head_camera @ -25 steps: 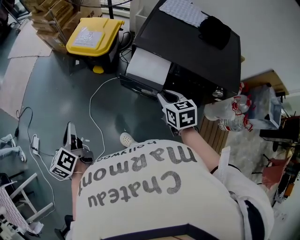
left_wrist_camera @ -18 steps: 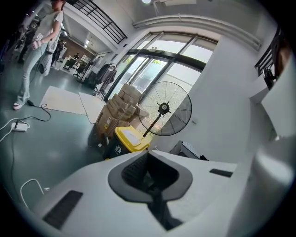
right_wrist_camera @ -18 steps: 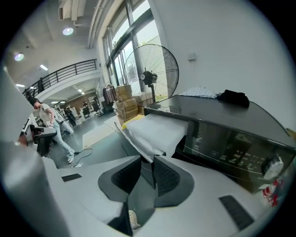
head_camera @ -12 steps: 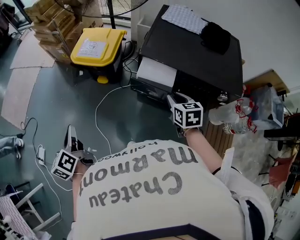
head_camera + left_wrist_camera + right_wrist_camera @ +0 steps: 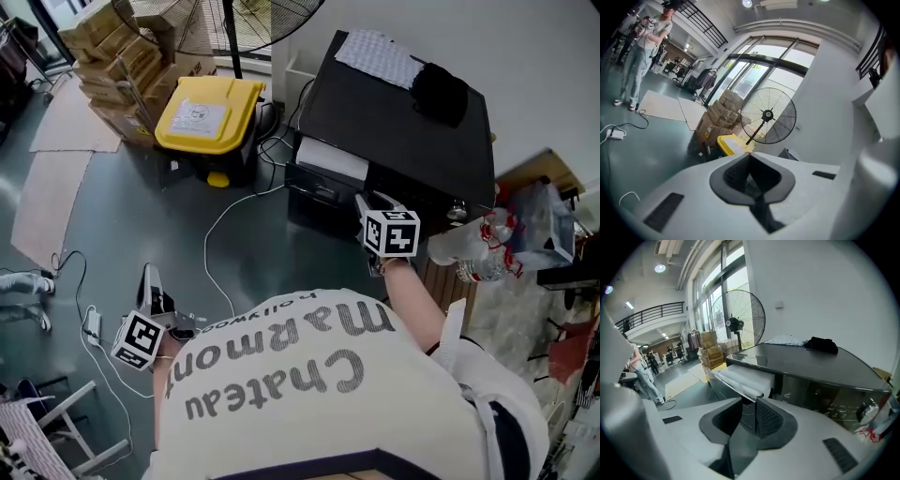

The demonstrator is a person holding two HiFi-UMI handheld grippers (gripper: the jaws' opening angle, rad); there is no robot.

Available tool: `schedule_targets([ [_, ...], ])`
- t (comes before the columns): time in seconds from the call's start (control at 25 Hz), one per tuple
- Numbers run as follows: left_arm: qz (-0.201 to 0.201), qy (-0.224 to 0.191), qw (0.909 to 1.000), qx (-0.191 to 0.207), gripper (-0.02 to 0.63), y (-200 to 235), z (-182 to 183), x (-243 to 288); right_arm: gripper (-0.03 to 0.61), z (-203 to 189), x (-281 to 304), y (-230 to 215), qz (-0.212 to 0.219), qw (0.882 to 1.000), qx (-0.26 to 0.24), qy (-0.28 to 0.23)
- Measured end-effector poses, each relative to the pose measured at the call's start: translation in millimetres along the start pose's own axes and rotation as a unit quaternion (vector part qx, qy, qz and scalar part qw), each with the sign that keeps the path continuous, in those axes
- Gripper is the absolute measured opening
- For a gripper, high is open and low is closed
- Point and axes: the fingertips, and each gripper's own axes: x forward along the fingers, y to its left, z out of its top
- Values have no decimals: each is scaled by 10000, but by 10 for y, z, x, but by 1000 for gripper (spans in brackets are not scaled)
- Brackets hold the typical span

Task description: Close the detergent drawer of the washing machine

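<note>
The black washing machine (image 5: 403,122) stands at the upper right of the head view, its white detergent drawer (image 5: 330,161) sticking out a short way at the front left. My right gripper (image 5: 366,202) is at the drawer's front, just right of its white top. In the right gripper view the drawer (image 5: 740,378) juts toward me and its front corner sits at the gap of my right gripper (image 5: 749,401). Those jaws are opening and the pads do not press on it. My left gripper (image 5: 147,274) hangs low over the floor, far from the machine. In its own view the left gripper (image 5: 750,157) is shut on nothing.
A yellow-lidded bin (image 5: 206,112), stacked cardboard boxes (image 5: 112,47) and a standing fan (image 5: 767,115) are left of the machine. A white cable (image 5: 220,234) runs across the grey floor. A black cloth (image 5: 441,89) lies on the machine. Wrapped water bottles (image 5: 483,246) stand at its right.
The white drawer shows less of its length than before; it has slid into the machine. My right gripper moved toward the machine with it. The left gripper drifted a little.
</note>
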Motion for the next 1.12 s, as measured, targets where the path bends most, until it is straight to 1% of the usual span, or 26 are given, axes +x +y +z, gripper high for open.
schedule_targets([
  [0.16, 1, -59, 10000, 9, 8, 39, 106, 37, 110, 67, 62, -55, -134, 9998, 145, -85],
  [0.28, -26, -76, 10000, -11, 8, 52, 114, 70, 112, 103, 126, -138, -187, 9986, 470, -178],
  [0.36, -46, -78, 10000, -12, 8, 54, 124, 88, 112, 123, 163, -169, -225, 9979, 559, -216],
  [0.84, -92, -222, 9997, 30, 8, 127, 253, 55, 112, 165, 169, -192, -524, 9965, 595, -276],
  [1.12, 34, -355, 9994, -46, 8, 264, 284, -118, 107, 264, 147, -226, -694, 9953, 551, -389],
])
